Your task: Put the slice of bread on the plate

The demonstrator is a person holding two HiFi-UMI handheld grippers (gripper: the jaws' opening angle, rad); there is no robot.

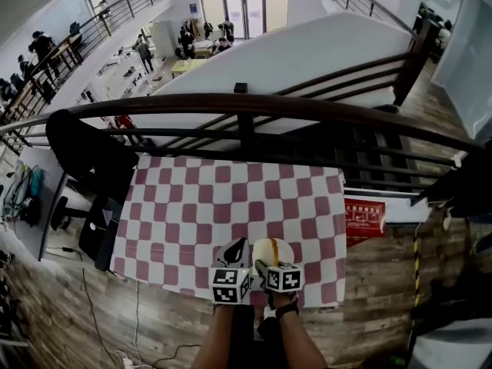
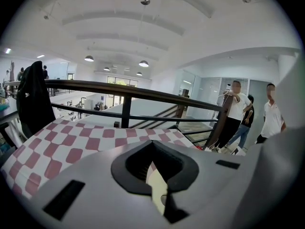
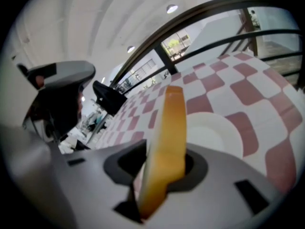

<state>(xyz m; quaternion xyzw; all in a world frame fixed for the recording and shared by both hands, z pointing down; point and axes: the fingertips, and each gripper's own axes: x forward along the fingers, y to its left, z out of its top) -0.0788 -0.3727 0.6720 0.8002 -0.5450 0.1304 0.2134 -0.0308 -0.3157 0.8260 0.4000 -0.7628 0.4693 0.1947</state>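
A yellow-crusted slice of bread [image 3: 170,137] stands on edge between the jaws of my right gripper [image 3: 162,175], which is shut on it. Just beyond and below it a white plate [image 3: 217,135] lies on the red-and-white checked cloth [image 1: 192,198]. In the head view the slice of bread [image 1: 270,249] hangs over the plate [image 1: 286,249] near the table's front edge, with the right gripper [image 1: 267,261] behind it. My left gripper [image 1: 237,247] hovers just left of the plate; its dark fingers meet in a point with nothing between them. In the right gripper view it shows at the left as the left gripper [image 3: 110,98].
A dark handrail [image 1: 246,106] runs along the table's far side. A black jacket [image 1: 84,152] hangs at the table's left end and a red box [image 1: 364,217] sits off its right end. Two people [image 2: 252,113] stand to the right beyond the railing.
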